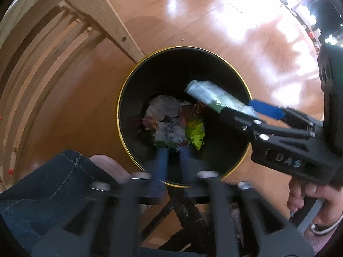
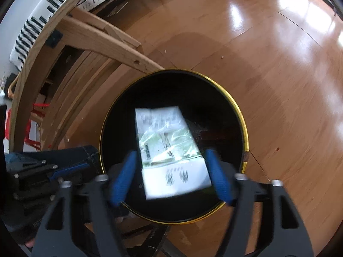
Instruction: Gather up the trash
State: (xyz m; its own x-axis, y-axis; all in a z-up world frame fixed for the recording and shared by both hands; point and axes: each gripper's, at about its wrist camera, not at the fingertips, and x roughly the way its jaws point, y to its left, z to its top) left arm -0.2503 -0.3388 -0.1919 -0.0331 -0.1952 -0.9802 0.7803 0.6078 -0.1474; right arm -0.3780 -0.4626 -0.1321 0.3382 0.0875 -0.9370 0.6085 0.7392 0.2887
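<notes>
Wrapper (image 2: 169,150) is seen lengthwise between the spread right claw (image 2: 173,176) fingers, above the bin (image 2: 240,111), the left claw (image 1: 173,160) nearly together.

Glossy varnished wood floor (image 2: 268,68); bin (image 1: 137,90) with a smooth black interior and a shiny gold-coloured rim; packet (image 2: 169,147) of clear glossy plastic film over printed paper; right tool (image 2: 171,177) of matt black plastic with textured blue pads (image 2: 123,180); unvarnished pale wood chair frame (image 1: 111,19).

bin (image 1: 128,98): black, gold rim | packet (image 2: 169,147): white-green, clear film | tongs pads (image 2: 123,180): blue | floor (image 2: 257,64): orange-brown wood
</notes>
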